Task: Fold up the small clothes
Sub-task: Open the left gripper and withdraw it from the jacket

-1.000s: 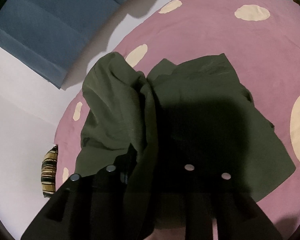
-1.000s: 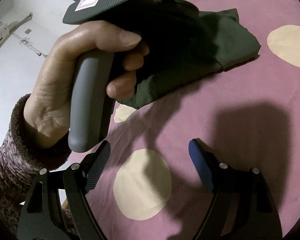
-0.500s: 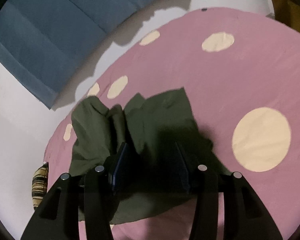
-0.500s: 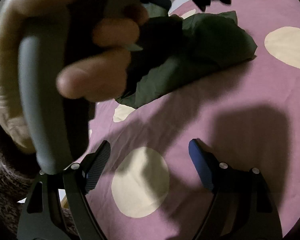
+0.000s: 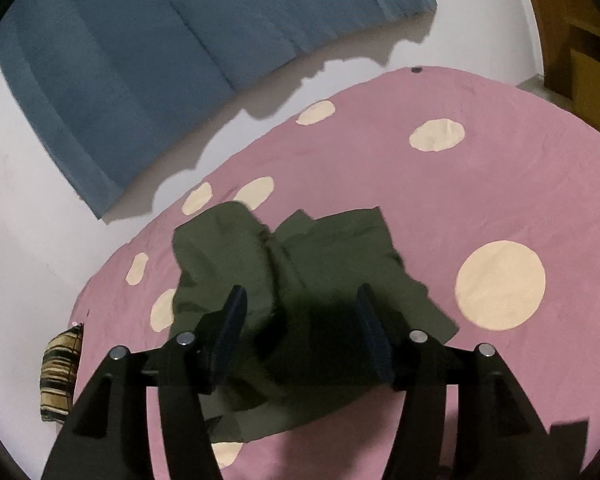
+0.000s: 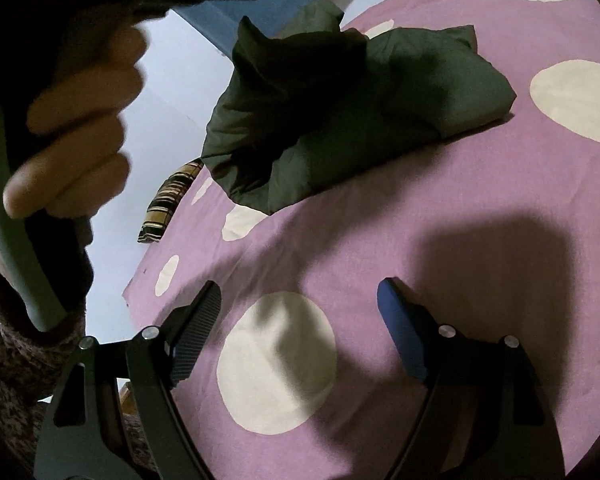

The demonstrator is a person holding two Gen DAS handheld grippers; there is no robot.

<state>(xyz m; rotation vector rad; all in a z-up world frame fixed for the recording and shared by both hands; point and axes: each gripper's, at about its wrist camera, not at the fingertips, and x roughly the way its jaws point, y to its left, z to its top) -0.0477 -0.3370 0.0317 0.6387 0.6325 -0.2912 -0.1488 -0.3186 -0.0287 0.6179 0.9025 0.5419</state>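
Pink spotted cloth (image 5: pixel 440 208) carries the green garment (image 5: pixel 320 264), beneath the left gripper (image 5: pixel 300 320) (jaws just opened, empty).

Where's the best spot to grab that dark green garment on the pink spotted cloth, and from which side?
Probably the free pointed corner of the dark green garment nearest the big cream dot, approached from that side with the left tool, whose jaws have just been opening. That corner lies thin on the pink cloth; the middle is bunched.
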